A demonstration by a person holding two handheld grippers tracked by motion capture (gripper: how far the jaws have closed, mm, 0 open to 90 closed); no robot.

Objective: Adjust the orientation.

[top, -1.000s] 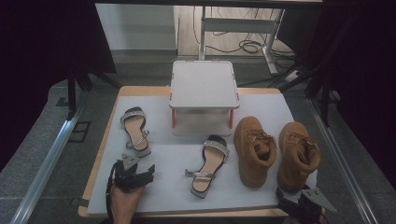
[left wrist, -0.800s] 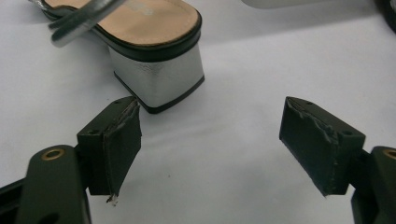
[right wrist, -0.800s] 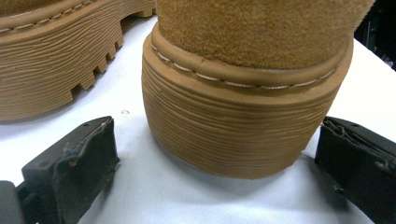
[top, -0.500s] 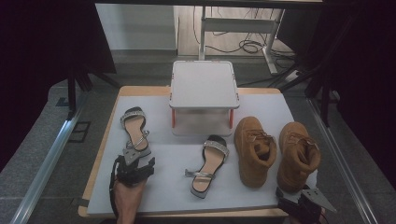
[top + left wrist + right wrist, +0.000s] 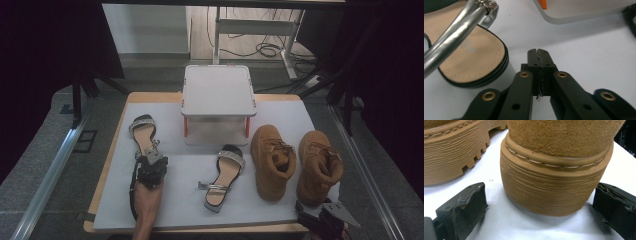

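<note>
Grey floor and dark curtains are surrounding a table topped with a pale sheet in the high view. Four pieces of footwear are lying on it: two open sandals and two tan boots. One sandal is sitting at the left, the other sandal near the middle, and the first boot and second boot are standing side by side at the right. One white stand on orange legs is sitting at the back, behind the middle sandal. A hand is reaching in from the bottom, bringing the left gripper up against the heel end of the left sandal. The right gripper is sitting at the table's near right corner, just in front of the second boot.

In the left gripper view, the left gripper is showing its two black jaws pressed together with nothing between them. The sandal is lying just beside the tips, its tan insole and one silver strap filling the upper left. An edge of the stand is crossing the top.

In the right gripper view, the right gripper is spreading its jaws wide, one on each side of the heel of one boot, neither visibly touching it. The ridged sole of the other boot is running along the upper left.
</note>
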